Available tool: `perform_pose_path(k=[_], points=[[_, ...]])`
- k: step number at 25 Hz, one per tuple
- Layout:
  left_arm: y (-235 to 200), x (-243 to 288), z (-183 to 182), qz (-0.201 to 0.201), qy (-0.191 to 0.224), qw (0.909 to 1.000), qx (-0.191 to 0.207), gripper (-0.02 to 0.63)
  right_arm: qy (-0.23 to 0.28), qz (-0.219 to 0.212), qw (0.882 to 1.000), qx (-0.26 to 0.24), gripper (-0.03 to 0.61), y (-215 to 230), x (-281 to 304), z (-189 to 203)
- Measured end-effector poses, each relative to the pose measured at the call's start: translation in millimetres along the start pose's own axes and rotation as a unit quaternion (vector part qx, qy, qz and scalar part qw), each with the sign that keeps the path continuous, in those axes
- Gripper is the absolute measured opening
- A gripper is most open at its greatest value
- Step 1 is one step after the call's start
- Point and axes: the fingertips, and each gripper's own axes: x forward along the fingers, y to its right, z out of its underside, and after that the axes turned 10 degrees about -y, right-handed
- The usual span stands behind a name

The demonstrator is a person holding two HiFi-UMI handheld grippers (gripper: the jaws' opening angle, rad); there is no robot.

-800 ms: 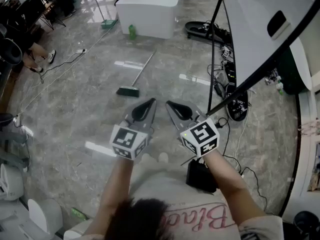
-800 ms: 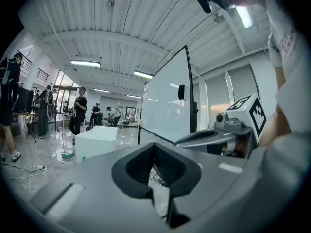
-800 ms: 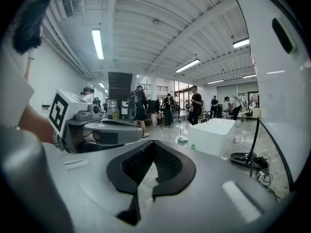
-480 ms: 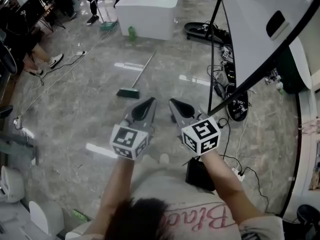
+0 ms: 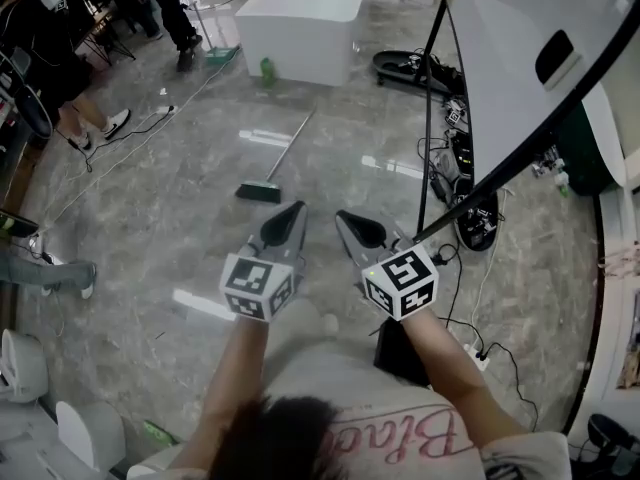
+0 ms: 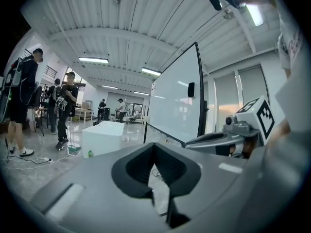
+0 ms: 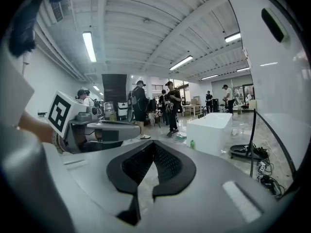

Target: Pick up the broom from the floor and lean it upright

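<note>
1. Broom (image 5: 284,152) lies flat on the stone floor (image 5: 150,218). Its head is nearer the person and its handle runs away toward a white counter (image 5: 300,13). Nothing touches it.
2. Left gripper (image 5: 289,217): its own view shows the jaws closed tip to tip with nothing between them. Only floor shows through the hollow behind the pads.
3. Right gripper (image 5: 349,223): its view shows the same, tips together and nothing in its grasp.
4. Both grippers are held side by side in front of the person's chest, tilted slightly down and aimed roughly at the broom. They are well apart from it. The broom head sits ahead of the left gripper and a little to its left.
5. Progress, as I judge it: none of the task proper is done. This looks like the approach, with the broom not yet reached.
6. What is left: close the distance, open one pair of jaws, and take the handle. Then lift the broom off the floor and stand it against a support.
7. Likely supports are the counter beyond the handle's far end or the whiteboard (image 5: 520,58) at right. Cables (image 5: 450,158) lie on the floor by the whiteboard's foot, so the counter seems the easier choice.
</note>
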Motion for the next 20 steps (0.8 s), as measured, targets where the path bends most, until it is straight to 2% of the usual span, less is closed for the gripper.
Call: perform_pose_path(k=[9,15,20], points=[[-13.9,7.8,1.4,0.006,-0.013,0.9999,0.003,-0.002,-0.004,-0.003,1.0,0.019,0.002,9.0,13.7,3.1],[-37.7,44.1,-0.6,0.015,-0.023,0.9996,-0.005,-0.002,-0.011,0.001,1.0,0.028,0.002,38.4,40.2,-2.5],[-71.0,72.7,-16.3,0.019,-0.017,0.9996,-0.01,-0.002,-0.013,0.006,0.999,0.03,0.002,63.1,71.4,-22.7]])
